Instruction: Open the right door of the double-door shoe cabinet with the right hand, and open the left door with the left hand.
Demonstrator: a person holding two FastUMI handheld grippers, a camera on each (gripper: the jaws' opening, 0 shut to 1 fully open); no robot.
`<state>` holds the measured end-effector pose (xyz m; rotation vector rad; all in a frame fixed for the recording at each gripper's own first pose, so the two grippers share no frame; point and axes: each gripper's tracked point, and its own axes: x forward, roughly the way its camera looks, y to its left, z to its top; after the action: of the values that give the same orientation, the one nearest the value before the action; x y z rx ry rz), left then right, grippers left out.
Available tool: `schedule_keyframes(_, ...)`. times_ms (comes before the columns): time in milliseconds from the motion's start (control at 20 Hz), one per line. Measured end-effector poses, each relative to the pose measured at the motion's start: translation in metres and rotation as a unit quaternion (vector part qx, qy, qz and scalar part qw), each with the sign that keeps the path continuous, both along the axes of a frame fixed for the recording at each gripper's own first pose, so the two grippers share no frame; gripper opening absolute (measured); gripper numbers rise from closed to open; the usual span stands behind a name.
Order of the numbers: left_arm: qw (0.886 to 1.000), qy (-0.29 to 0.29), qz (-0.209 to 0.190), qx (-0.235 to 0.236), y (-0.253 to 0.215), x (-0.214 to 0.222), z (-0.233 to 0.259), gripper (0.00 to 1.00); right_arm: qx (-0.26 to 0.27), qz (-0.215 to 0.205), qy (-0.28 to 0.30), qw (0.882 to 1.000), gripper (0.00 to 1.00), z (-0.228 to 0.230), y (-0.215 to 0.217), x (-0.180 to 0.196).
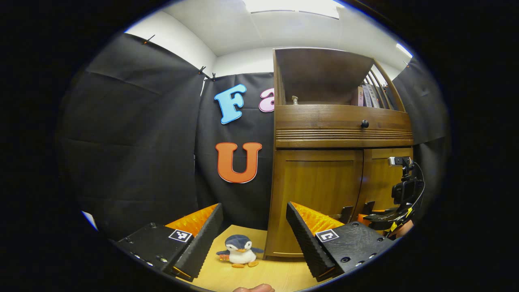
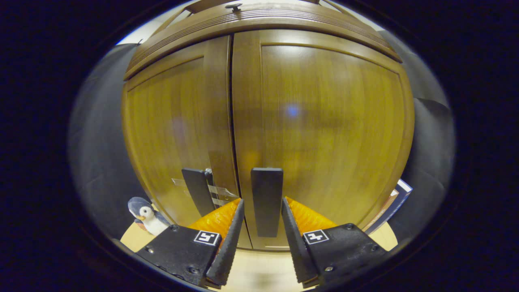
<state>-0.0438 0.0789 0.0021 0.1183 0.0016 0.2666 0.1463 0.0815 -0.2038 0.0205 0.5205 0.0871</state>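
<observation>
— Glossy amber-brown wood on the cabinet doors (image 2: pixel 324 121), black handle (image 2: pixel 266 200) between the black, orange-backed fingers (image 2: pixel 227 239).
— Navy-and-white penguin (image 2: pixel 145 215) left of them, orange beak; pale table (image 1: pixel 259 275).

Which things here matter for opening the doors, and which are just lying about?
Job:
right door
its handle, between the right gripper fingers
left door
its handle
left gripper, open, well back

Lying about:
penguin toy
books on the upper shelf
drawer knob

Both the left gripper (image 1: pixel 254 227) and the right gripper (image 2: pixel 261 235) have black ribbed fingers, orange spiked inner backing, square black-and-white markers and screws.
</observation>
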Motion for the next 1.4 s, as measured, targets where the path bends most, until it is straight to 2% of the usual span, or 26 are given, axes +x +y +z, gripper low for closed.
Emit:
schedule_keyframes(50, 1.000, 0.000, 0.002, 0.001, 0.000, -0.001, 0.001, 0.84, -0.003, -0.002, -0.005, 1.000, 0.62, 0.000, -0.001, 0.002)
schedule_keyframes(150, 1.000, -0.001, 0.004, 0.003, -0.001, -0.003, 0.002, 0.84, -0.015, -0.015, -0.011, 1.000, 0.57, -0.001, -0.005, 0.006)
schedule_keyframes(200, 1.000, 0.000, 0.004, 0.002, -0.001, -0.004, 0.002, 0.95, -0.017, -0.021, -0.009, 1.000, 0.50, -0.002, -0.007, 0.007)
schedule_keyframes(250, 1.000, 0.001, 0.004, 0.001, -0.002, -0.005, 0.001, 0.95, -0.014, -0.022, -0.007, 1.000, 0.45, -0.003, -0.007, 0.007)
schedule_keyframes(300, 1.000, 0.002, 0.004, 0.002, -0.003, -0.006, 0.001, 1.00, -0.013, -0.023, -0.008, 1.000, 0.40, -0.004, -0.006, 0.008)
schedule_keyframes(350, 1.000, 0.003, 0.003, 0.002, -0.004, -0.007, 0.001, 1.00, -0.016, -0.025, -0.009, 1.000, 0.38, -0.005, -0.009, 0.008)
schedule_keyframes(400, 1.000, 0.002, 0.002, 0.003, -0.008, -0.009, 0.001, 0.95, -0.012, -0.024, -0.008, 1.000, 0.37, -0.004, -0.010, 0.008)
schedule_keyframes(600, 1.000, 0.007, -0.001, 0.012, -0.013, -0.013, -0.003, 0.95, 0.003, -0.007, 0.002, 1.000, 0.31, -0.004, -0.009, 0.002)
schedule_keyframes(1400, 0.998, 0.024, -0.048, 0.016, -0.054, 0.002, -0.012, 0.95, 0.011, 0.049, 0.006, 0.999, 0.30, 0.011, -0.030, -0.076)
